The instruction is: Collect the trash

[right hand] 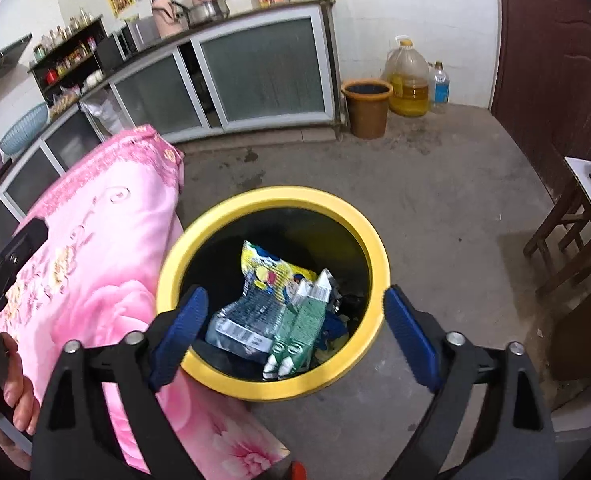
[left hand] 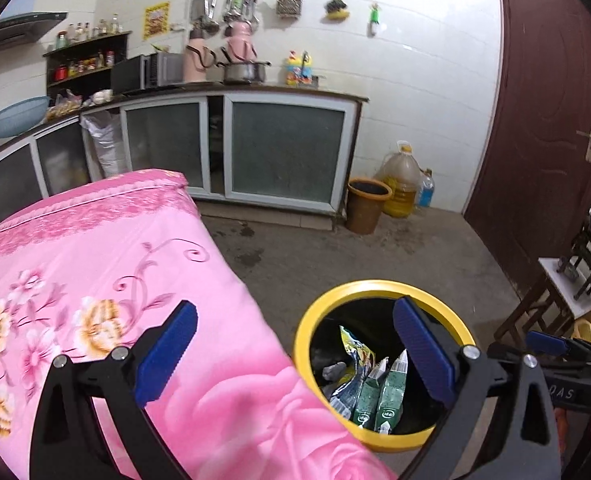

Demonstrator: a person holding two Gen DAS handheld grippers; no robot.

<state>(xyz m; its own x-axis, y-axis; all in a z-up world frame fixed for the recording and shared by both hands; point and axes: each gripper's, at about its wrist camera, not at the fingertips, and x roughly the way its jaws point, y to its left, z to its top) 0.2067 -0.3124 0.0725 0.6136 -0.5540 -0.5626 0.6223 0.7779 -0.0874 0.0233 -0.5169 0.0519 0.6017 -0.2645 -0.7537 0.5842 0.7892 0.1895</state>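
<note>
A black bin with a yellow rim (left hand: 379,286) (right hand: 271,194) stands on the floor beside the pink-covered table. Inside lie a yellow snack wrapper (left hand: 357,350) (right hand: 269,268), two green sachets (left hand: 379,396) (right hand: 301,326) and a silvery packet (right hand: 241,322). My left gripper (left hand: 295,354) is open with nothing between its blue pads, hovering over the table edge and the bin's left rim. My right gripper (right hand: 293,330) is open and empty, directly above the bin's mouth. The right gripper (left hand: 551,344) also shows at the right edge of the left wrist view.
A pink floral cloth (left hand: 107,280) (right hand: 95,264) covers the table at left. A kitchen counter with glass-door cabinets (left hand: 283,148) lines the far wall. A brown bucket (right hand: 365,108), an oil jug (right hand: 407,80) and a wooden stool (right hand: 575,216) stand on the concrete floor. A hand (right hand: 13,396) holds the left gripper.
</note>
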